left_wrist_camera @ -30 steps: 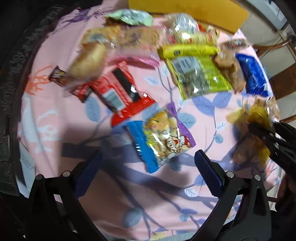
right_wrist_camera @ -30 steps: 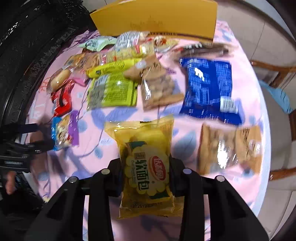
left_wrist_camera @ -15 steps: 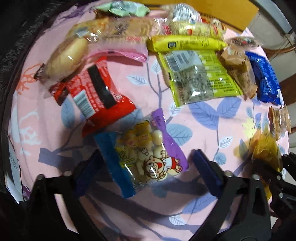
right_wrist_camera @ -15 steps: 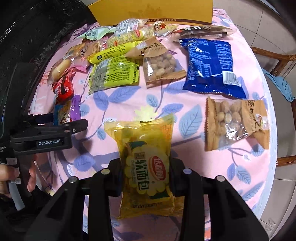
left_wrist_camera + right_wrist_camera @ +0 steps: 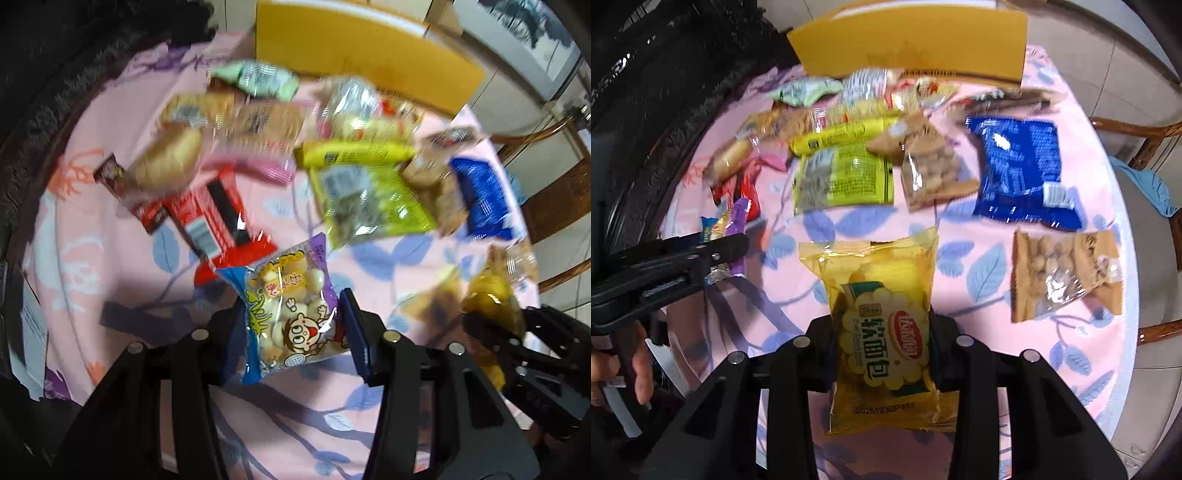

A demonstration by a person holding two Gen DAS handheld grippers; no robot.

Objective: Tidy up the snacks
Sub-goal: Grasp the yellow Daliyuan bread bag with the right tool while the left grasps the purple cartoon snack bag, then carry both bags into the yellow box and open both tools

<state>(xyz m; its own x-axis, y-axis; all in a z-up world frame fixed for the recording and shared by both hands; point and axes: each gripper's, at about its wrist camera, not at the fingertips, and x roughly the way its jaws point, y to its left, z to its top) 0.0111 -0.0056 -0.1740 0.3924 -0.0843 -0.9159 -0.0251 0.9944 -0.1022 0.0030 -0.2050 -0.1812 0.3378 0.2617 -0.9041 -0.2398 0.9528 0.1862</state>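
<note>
The left claw (image 5: pixel 291 325) was closing on the cookie bag (image 5: pixel 291 314), the right claw (image 5: pixel 882 343) held the bread bag (image 5: pixel 882 321), and either slippery bag could slide out.

Near cloth (image 5: pixel 871 221) bare; far half crowded: snack packets (image 5: pixel 846 177), yellow box (image 5: pixel 908 40).

The right gripper (image 5: pixel 882 332) clamps a yellow bread packet (image 5: pixel 882 328) above the pink tablecloth (image 5: pixel 979 314), while the left gripper (image 5: pixel 720 251), jaws closing, pinches a purple-edged snack bag (image 5: pixel 729 225) nearby.
</note>
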